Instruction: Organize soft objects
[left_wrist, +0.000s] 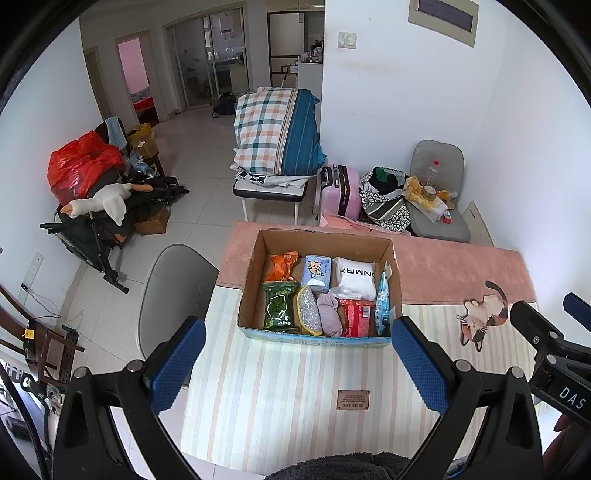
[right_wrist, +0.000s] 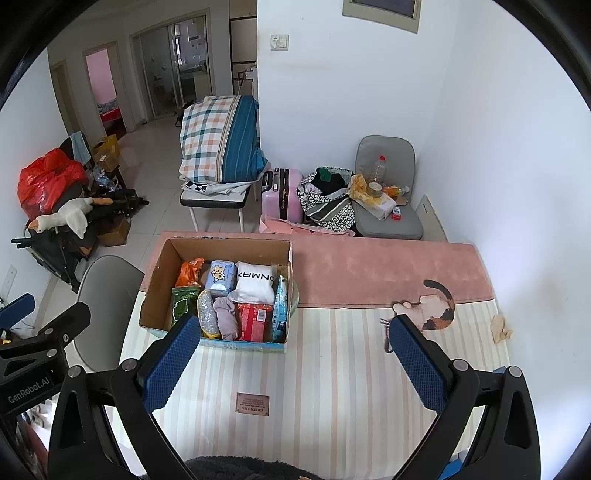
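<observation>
A brown corrugated cardboard box (left_wrist: 320, 236) with its flaps open sits on the bench (left_wrist: 266, 398), straddling the seam between a striped, smooth-looking mat and a fuzzy pink cover at 12 o'clock. The box is packed with soft goods in two rows. Along the far row, from 9 toward 3 o'clock: a crinkly orange packet (left_wrist: 282, 266), a pale blue tissue pack (left_wrist: 316, 271) printed with a cartoon cat, and a plump white bundle (left_wrist: 356, 277) with black lettering. Along the near row: a glossy green pouch (left_wrist: 279, 305), a glittery oval case (left_wrist: 309, 311) edged in yellow, a rolled lilac cloth (left_wrist: 329, 314), a red packet (left_wrist: 356, 317), and a slim blue sachet (left_wrist: 382, 302) standing on edge against the 3 o'clock wall.

The left tongs (left_wrist: 299, 369) hang released just short of the box's near wall, the dimpled blue rubber pads spread wide and grasping nothing. The right tongs (right_wrist: 291, 363) are likewise spread and empty, the left-hand pad overlapping the box's near corner in view, the other beside a calico cat print (right_wrist: 430, 306) on the mat. A crumpled beige rag (right_wrist: 500, 328) lies at 3 o'clock near the bench edge. A small brown rectangular label (right_wrist: 253, 403) is sewn onto the mat between the pads.
</observation>
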